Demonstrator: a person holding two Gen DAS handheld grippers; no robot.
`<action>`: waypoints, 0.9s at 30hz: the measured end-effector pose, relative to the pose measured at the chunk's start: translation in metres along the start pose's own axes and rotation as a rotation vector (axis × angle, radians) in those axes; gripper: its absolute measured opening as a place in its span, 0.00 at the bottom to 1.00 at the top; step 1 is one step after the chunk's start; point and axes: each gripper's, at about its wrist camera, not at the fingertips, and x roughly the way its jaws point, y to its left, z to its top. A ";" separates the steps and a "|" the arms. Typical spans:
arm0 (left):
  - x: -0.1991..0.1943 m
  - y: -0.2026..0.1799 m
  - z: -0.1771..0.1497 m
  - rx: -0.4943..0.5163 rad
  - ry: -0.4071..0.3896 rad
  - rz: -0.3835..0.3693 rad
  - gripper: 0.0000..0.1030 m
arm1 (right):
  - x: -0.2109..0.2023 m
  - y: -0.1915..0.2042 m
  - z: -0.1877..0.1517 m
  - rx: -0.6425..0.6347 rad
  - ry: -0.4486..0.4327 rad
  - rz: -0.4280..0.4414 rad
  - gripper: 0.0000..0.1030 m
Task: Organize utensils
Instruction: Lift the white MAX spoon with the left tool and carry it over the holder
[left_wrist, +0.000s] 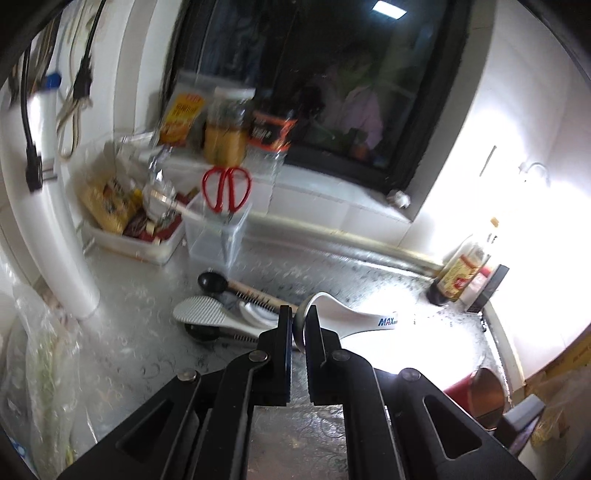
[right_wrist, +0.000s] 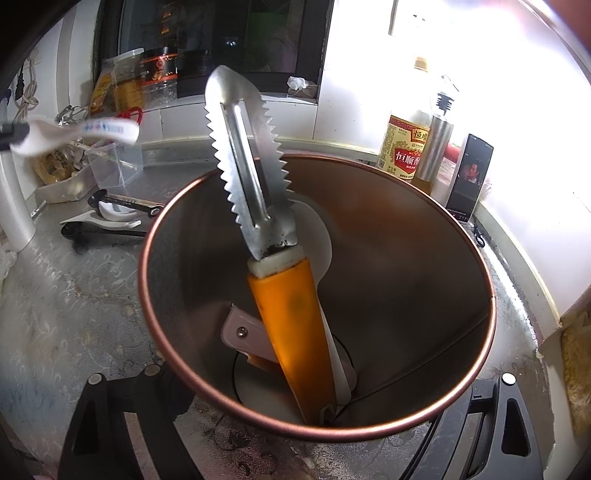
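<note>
- Patterned silver covering lines the bench (left_wrist: 155, 354), which runs along a white tiled wall under a dark window (left_wrist: 332, 74).
- Left tool (left_wrist: 298, 321) is clenched on the bowl end of a white spoon (left_wrist: 351, 317); the spoon's handle, printed with blue letters, sticks out to the tool's right, clear of the bench.
- Just beyond the left tool's tips, loose utensils lie in a heap on the bench: a white rice paddle (left_wrist: 210, 314), a black measuring spoon (left_wrist: 214, 282) and another dark spoon partly under them.
- Further ahead and to the left of that tool stands a clear plastic box (left_wrist: 218, 236) with red-handled scissors (left_wrist: 226, 188) upright in it.
- Right tool (right_wrist: 295, 435) grasps a copper-rimmed metal can (right_wrist: 424, 258), one finger at each side of its near wall.
- Inside the can, right in front of the right tool, an orange-handled peeler (right_wrist: 288, 325) leans with its serrated blade rising above the rim; a white utensil sits behind it.
- Beyond the can to the right stands a yellow-labelled bottle (right_wrist: 406, 147).
</note>
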 end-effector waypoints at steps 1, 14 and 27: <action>-0.004 -0.005 0.003 0.018 -0.017 -0.007 0.06 | 0.000 0.001 0.000 -0.001 0.000 0.000 0.89; -0.047 -0.064 0.015 0.215 -0.126 -0.112 0.06 | 0.000 0.002 0.000 -0.007 0.000 0.006 0.89; -0.052 -0.108 -0.002 0.421 -0.141 -0.186 0.06 | 0.000 0.005 0.001 -0.021 0.000 0.017 0.90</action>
